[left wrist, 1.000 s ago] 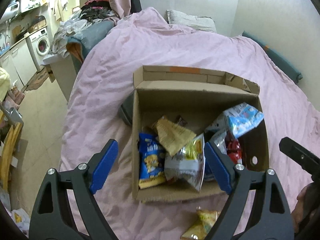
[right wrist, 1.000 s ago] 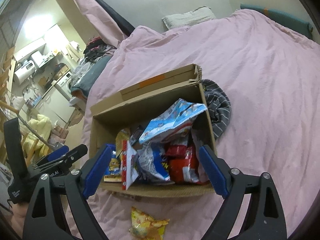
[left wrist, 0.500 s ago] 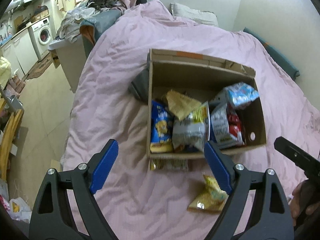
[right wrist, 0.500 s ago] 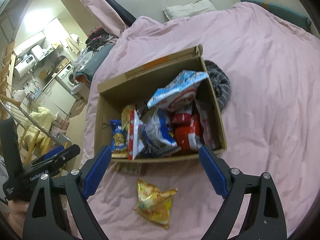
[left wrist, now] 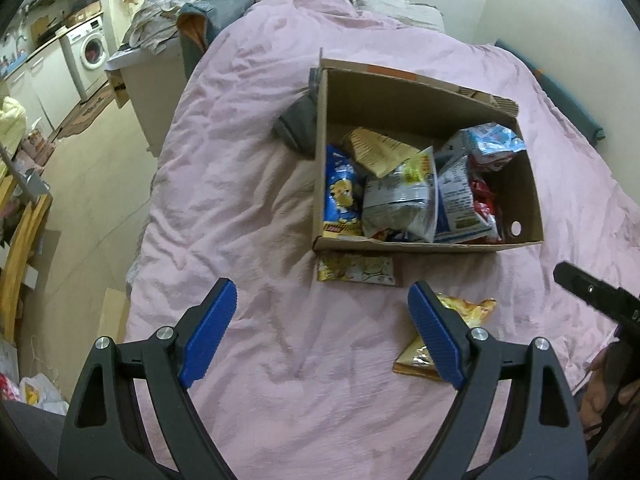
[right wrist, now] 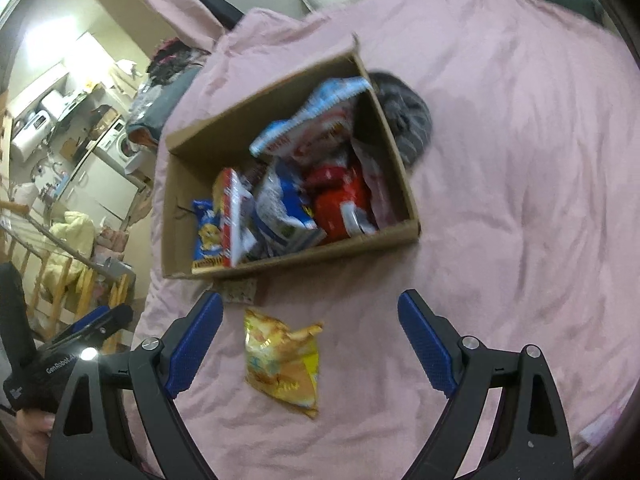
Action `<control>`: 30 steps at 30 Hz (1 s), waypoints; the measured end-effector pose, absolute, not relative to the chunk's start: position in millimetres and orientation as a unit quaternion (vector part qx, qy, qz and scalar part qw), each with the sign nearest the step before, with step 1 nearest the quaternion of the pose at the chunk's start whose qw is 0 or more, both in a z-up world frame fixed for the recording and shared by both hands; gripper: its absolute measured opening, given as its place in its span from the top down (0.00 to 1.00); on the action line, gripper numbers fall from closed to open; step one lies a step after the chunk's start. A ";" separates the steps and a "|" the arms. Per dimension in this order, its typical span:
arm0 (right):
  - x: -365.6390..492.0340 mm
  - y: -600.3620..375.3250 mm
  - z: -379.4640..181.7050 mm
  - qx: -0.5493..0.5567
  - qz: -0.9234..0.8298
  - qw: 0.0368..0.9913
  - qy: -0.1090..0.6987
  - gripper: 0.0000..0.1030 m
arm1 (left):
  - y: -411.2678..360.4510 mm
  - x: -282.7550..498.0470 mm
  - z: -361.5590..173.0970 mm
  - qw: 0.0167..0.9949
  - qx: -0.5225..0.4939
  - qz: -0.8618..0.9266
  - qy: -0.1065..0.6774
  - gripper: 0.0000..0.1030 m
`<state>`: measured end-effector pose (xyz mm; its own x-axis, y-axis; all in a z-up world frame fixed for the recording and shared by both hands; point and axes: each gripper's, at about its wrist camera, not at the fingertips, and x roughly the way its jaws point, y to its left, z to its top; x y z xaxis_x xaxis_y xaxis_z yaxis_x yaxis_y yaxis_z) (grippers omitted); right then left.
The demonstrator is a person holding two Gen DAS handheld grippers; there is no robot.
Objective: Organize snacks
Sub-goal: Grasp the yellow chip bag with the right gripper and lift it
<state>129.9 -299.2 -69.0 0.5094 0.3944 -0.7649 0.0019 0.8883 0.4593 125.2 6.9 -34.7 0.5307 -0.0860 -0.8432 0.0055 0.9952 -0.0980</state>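
An open cardboard box (left wrist: pixel 420 92) (right wrist: pixel 188 208) lies on the pink bed, holding several snack bags in blue, silver, red and tan. A flat yellow packet (left wrist: pixel 356 268) (right wrist: pixel 240 292) rests against the box's near wall. A crinkled yellow snack bag (left wrist: pixel 468 312) (right wrist: pixel 284 360) lies on the cover nearer to me. My left gripper (left wrist: pixel 320 332) hangs open above bare cover, its right finger overlapping the yellow bag. My right gripper (right wrist: pixel 310 340) is open too, with the yellow bag seen between its fingers, below them. Each view shows the other gripper at its edge.
A dark striped garment (left wrist: pixel 298 124) (right wrist: pixel 408 116) lies behind the box. The pink bed cover (left wrist: pixel 248 168) drops off at the left to a tiled floor with a washing machine (left wrist: pixel 90 52), wooden rails (right wrist: pixel 52 280) and clutter. A pillow (left wrist: pixel 396 4) lies by the far wall.
Both grippers have pulled back from the box and sunk, so the box now sits farther up the frames. The two yellow packets in front of it came fully into view. Jaws stayed open.
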 end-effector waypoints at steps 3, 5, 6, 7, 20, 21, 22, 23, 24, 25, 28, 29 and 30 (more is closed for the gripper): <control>134.8 -300.9 -87.5 0.223 0.116 0.820 0.515 0.11 | 12.2 126.5 -38.0 0.870 -0.051 -0.018 0.489 0.17; 138.0 -297.9 -99.5 0.236 0.118 0.804 0.532 0.11 | 15.8 127.8 -40.0 0.867 -0.061 -0.017 0.494 0.17; 141.6 -293.7 -107.8 0.244 0.124 0.792 0.545 0.11 | 17.5 128.3 -40.9 0.866 -0.064 -0.015 0.497 0.17; 145.2 -288.4 -115.9 0.253 0.134 0.778 0.559 0.11 | 18.8 129.0 -41.3 0.864 -0.067 -0.015 0.498 0.17; 159.1 -205.0 -169.9 0.152 0.146 0.728 0.653 0.11 | 46.4 131.0 -55.5 0.852 -0.082 0.014 0.517 0.17; 159.2 -204.7 -170.6 0.149 0.147 0.727 0.654 0.12 | 48.6 131.2 -57.5 0.850 -0.084 0.016 0.519 0.17; 159.3 -205.4 -170.6 0.148 0.147 0.728 0.654 0.14 | 49.6 131.4 -58.8 0.849 -0.085 0.017 0.521 0.17; 159.1 -205.7 -169.5 0.147 0.147 0.729 0.652 0.19 | 50.5 132.1 -60.7 0.848 -0.086 0.019 0.523 0.17; 159.3 -204.7 -168.5 0.142 0.144 0.732 0.650 0.31 | 50.3 132.4 -62.1 0.847 -0.086 0.020 0.525 0.17; 159.1 -205.7 -167.8 0.137 0.142 0.734 0.650 0.36 | 49.1 133.6 -64.0 0.846 -0.085 0.021 0.527 0.17; 156.6 -211.5 -163.6 0.145 0.147 0.736 0.645 0.43 | 42.6 135.7 -68.6 0.843 -0.075 0.017 0.532 0.17; 156.8 -213.1 -160.3 0.144 0.149 0.739 0.641 0.44 | 38.0 136.7 -70.8 0.842 -0.070 0.012 0.535 0.17; 158.7 -215.5 -156.9 0.146 0.152 0.740 0.639 0.49 | 35.2 136.8 -71.5 0.842 -0.067 0.009 0.535 0.17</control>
